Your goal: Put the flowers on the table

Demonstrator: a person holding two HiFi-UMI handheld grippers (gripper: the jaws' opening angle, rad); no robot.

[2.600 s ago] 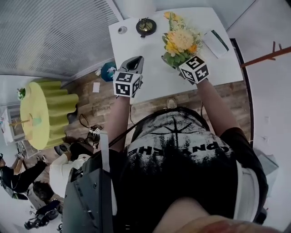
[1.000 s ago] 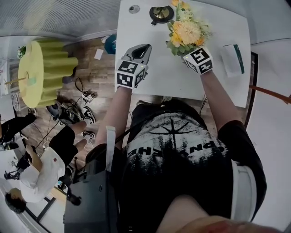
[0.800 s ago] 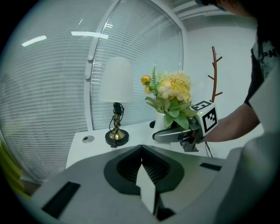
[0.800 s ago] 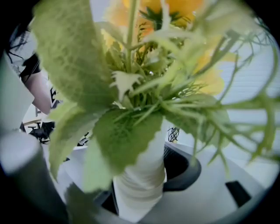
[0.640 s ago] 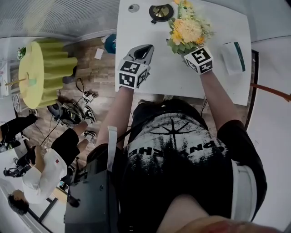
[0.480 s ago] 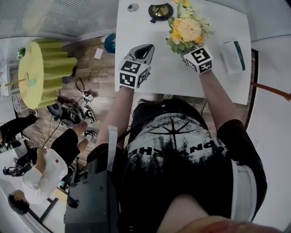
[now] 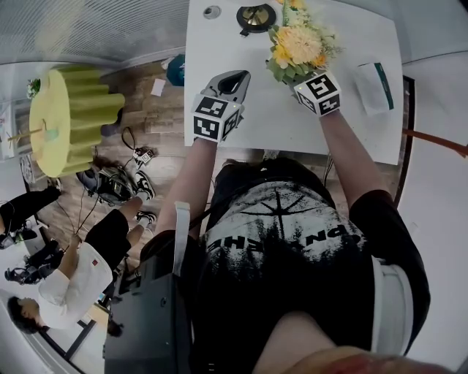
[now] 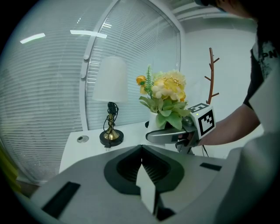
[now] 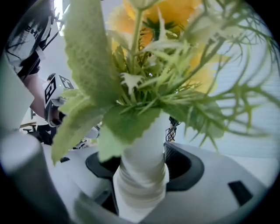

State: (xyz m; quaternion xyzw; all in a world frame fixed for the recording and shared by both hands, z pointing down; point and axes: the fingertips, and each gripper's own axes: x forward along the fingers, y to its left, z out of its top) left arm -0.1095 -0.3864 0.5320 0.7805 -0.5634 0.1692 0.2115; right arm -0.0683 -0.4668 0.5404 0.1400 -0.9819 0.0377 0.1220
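Note:
A bunch of yellow flowers with green leaves stands in a white vase. My right gripper is shut on the vase's ribbed neck and holds it over the white table, near the lamp base. The left gripper view shows the flowers upright in the right gripper; the vase's bottom is hidden, so I cannot tell whether it touches the table. My left gripper hovers over the table's left part, shut with nothing in it.
A lamp with a gold and black base stands at the table's far edge, beside a small round disc. A white packet lies at the right. A yellow-green ribbed stool and people are on the floor to the left.
The right gripper has carried the flowers a little farther over the table toward the lamp. The left gripper has edged forward slightly and stays shut.

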